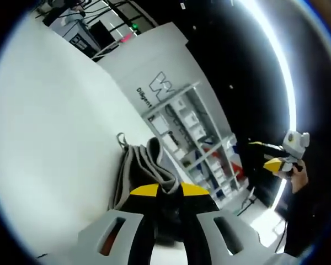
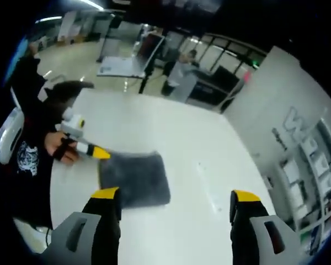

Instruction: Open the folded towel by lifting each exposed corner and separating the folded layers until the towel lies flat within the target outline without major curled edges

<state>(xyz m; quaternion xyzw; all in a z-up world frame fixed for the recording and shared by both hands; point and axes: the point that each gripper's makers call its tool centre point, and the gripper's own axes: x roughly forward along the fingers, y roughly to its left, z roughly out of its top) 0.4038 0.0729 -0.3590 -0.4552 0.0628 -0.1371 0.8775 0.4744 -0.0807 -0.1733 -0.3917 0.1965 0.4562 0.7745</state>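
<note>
The left gripper (image 1: 164,192) has its yellow-tipped jaws pressed together on a bunched fold of the grey towel (image 1: 140,168). In the left gripper view the cloth rises in soft ridges straight ahead of the jaw tips, with a small loop tag at its far end, and the white table (image 1: 49,138) spreads away to the left of it. To the right of the jaws stand a white panel with a logo (image 1: 154,88) and a shelving rack of boxes (image 1: 201,143); farther right the right gripper (image 1: 278,164) is seen, carried in a hand.

In the right gripper view the left gripper (image 2: 91,150) comes in from the left, held by a hand (image 2: 58,149), its yellow tip meeting the near left corner of the towel (image 2: 135,179). The towel lies as a compact dark rectangle on the table (image 2: 209,143), just ahead of the right gripper's left jaw. The right gripper (image 2: 174,201) stands wide open, jaws well apart and holding nothing, with bare table between them.

The towel looks light, limp and thick-piled: it should drape and crumple rather than hold shape, and it is unlikely to slip from a firm pinch. The best hold is probably on a single top layer at an exposed corner, while the open gripper pins or takes the opposite corner so the layers part.
</note>
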